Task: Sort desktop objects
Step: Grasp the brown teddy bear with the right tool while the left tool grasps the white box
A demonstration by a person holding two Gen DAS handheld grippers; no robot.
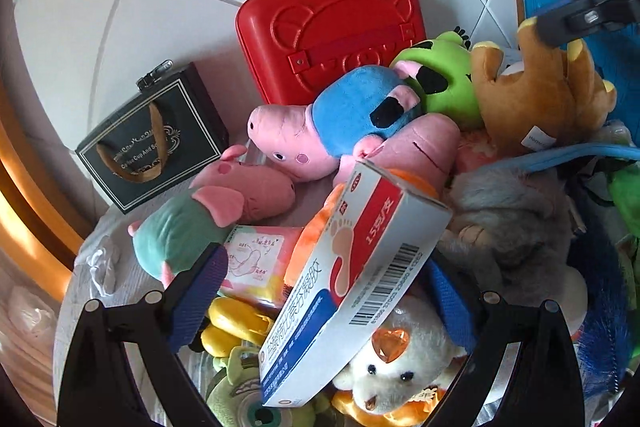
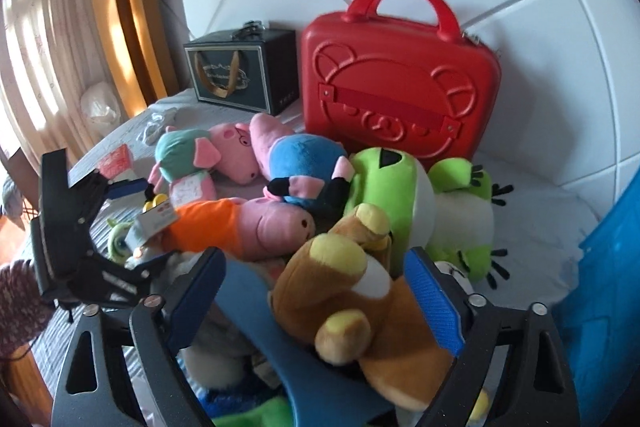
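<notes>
A pile of plush toys covers the desk. In the left wrist view my left gripper (image 1: 320,279) stands wide open around a white, red and blue medicine box (image 1: 352,267) that lies tilted on the pile; the left finger (image 1: 200,287) is clear of it, the right finger is hidden behind it. In the right wrist view my right gripper (image 2: 316,295) is open around a brown and yellow plush bear (image 2: 352,307), which lies between the fingers. Pink pig plushes (image 1: 296,135) and a green plush (image 2: 448,211) lie further back.
A red hard case (image 1: 332,39) and a black gift box (image 1: 156,143) stand against the white tiled wall. A blue bin (image 2: 608,287) is at the right. A white bear plush (image 1: 400,367) lies under the box. My left gripper shows in the right view (image 2: 80,227).
</notes>
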